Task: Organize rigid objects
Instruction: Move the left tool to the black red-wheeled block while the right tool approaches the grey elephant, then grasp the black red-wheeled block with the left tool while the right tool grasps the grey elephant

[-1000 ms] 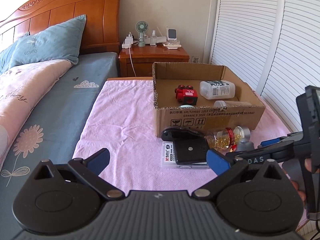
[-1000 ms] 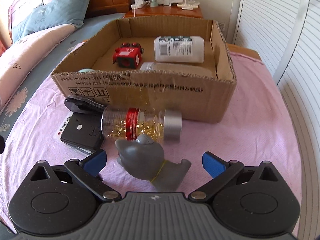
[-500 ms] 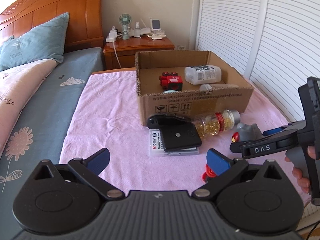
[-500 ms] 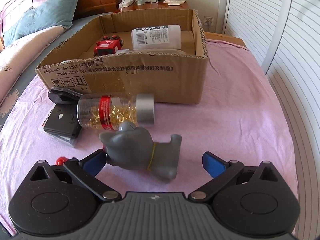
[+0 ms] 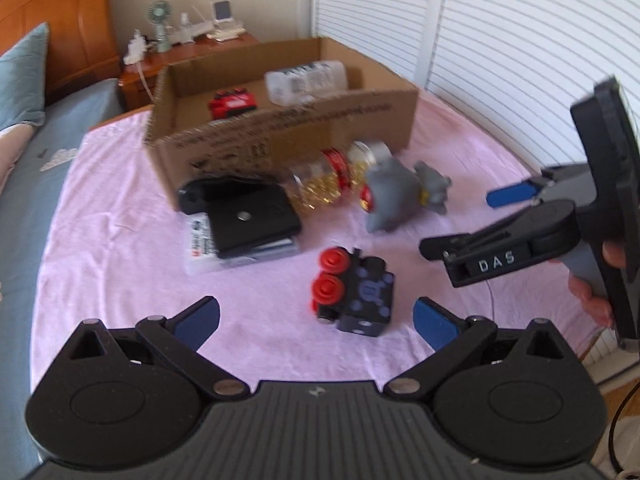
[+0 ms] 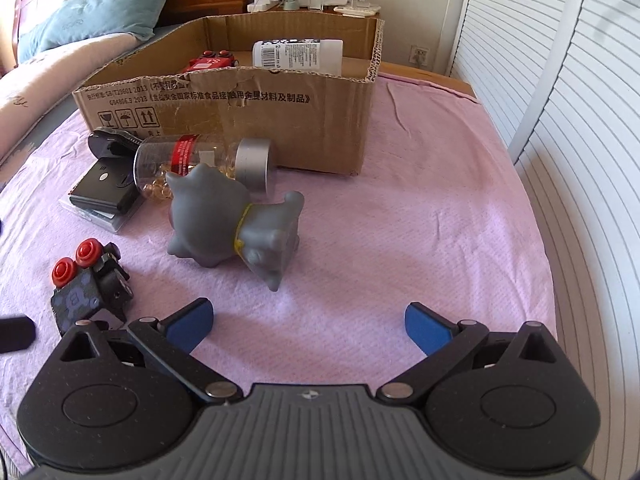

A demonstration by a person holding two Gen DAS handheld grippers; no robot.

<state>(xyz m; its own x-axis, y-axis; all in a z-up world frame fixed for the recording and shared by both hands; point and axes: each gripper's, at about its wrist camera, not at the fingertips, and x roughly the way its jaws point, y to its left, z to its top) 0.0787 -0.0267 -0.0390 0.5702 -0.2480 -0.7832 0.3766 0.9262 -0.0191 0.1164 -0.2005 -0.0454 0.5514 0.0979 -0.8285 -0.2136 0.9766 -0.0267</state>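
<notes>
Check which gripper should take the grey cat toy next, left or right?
Right, likely. The right gripper is open and faces the grey cat toy; the left gripper lines up with the black toy car.

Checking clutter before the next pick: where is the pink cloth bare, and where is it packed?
Bare: the pink cloth right of the grey cat figure and cardboard box, toward the shutters. Packed: the box's front, where the capsule bottle, black case and cat crowd together.
</notes>
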